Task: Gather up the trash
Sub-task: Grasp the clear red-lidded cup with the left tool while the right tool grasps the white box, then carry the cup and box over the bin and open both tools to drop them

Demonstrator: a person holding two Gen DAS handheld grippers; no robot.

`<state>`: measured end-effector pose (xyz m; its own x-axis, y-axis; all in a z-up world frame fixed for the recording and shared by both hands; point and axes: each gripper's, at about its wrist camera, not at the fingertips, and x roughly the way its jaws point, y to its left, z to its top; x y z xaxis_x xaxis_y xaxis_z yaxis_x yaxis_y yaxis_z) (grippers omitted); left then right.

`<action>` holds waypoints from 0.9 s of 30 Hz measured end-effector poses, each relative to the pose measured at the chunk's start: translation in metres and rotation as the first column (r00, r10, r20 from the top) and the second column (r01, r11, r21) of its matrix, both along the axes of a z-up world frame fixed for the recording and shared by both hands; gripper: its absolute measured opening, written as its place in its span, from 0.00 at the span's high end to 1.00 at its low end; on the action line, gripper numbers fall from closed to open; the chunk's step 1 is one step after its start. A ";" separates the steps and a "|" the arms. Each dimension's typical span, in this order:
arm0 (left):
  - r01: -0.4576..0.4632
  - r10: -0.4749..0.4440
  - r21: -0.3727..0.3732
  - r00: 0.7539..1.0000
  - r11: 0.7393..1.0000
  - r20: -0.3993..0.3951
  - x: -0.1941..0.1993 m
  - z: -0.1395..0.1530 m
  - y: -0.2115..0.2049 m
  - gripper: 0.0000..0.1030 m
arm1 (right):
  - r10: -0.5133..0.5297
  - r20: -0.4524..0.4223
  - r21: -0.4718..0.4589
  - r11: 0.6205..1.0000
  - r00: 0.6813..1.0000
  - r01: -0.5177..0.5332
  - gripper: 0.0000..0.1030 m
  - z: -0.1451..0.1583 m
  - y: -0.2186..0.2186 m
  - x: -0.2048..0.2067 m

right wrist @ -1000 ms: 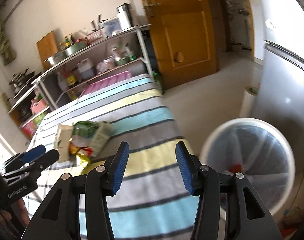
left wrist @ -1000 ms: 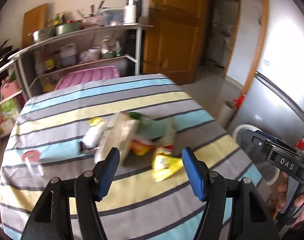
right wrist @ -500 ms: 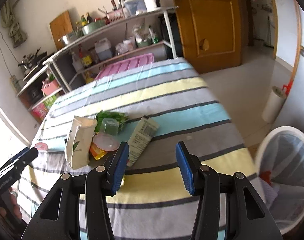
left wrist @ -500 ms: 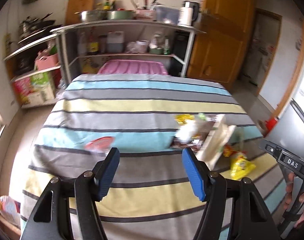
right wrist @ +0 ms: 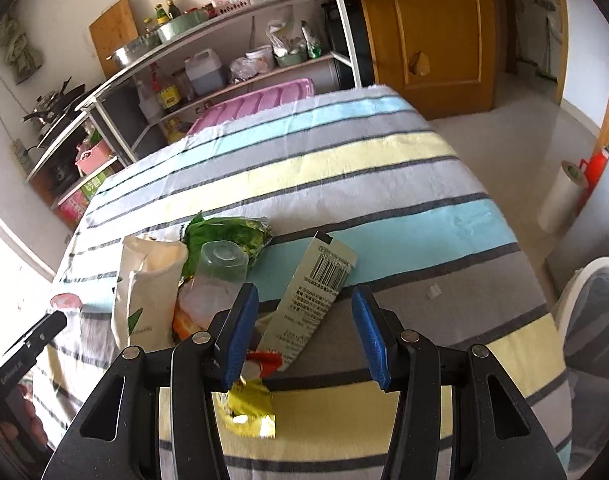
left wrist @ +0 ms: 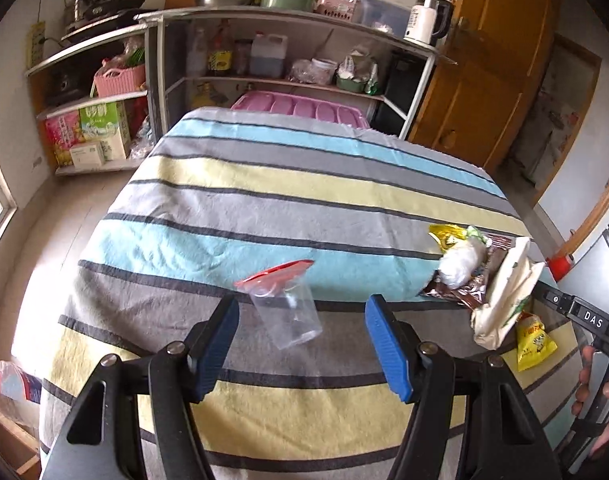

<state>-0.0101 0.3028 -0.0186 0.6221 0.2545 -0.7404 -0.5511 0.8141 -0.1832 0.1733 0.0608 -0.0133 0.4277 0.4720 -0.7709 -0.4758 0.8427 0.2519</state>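
Note:
A clear plastic cup with a red peeled lid lies on the striped cloth between the fingers of my open left gripper. A trash heap lies to its right: a white paper bag, a brown wrapper, a yellow packet. My open right gripper hovers over a flat green carton. Beside it are the white paper bag, an upturned clear cup, a green wrapper and a yellow packet.
A white mesh bin stands off the table's right side. Kitchen shelves and a pink tray stand behind the table. A wooden door is at the far right. The striped tablecloth covers the table.
Both grippers have swung left and lowered toward the table. The left one now frames the clear cup; the right one now frames the green carton. Both stay open.

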 end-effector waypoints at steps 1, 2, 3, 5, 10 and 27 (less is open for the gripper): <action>-0.001 0.001 -0.007 1.000 1.000 0.002 0.001 -0.001 0.002 0.34 | -0.002 -0.011 -0.002 1.000 1.000 0.002 0.52 -0.003 0.002 0.003; -0.008 0.008 -0.010 1.000 1.000 -0.002 0.002 -0.003 0.005 0.34 | -0.005 -0.018 -0.005 1.000 1.000 0.004 0.52 -0.004 0.003 0.005; -0.014 0.014 -0.011 1.000 1.000 -0.009 0.003 -0.005 0.007 0.34 | -0.007 -0.023 -0.009 1.000 1.000 0.006 0.52 -0.005 0.004 0.005; -0.025 0.025 -0.018 0.999 1.000 -0.026 0.006 -0.010 0.011 0.34 | -0.012 -0.023 -0.024 1.000 1.000 0.011 0.52 -0.008 0.006 0.007; -0.031 0.030 -0.032 0.999 0.999 -0.035 0.008 -0.016 0.014 0.37 | -0.015 -0.024 -0.029 0.999 1.000 0.014 0.56 -0.011 0.006 0.008; 0.007 -0.007 -0.043 1.000 0.999 -0.017 0.009 -0.013 0.009 0.68 | -0.008 0.009 -0.010 1.000 1.000 0.008 0.77 -0.009 0.000 0.003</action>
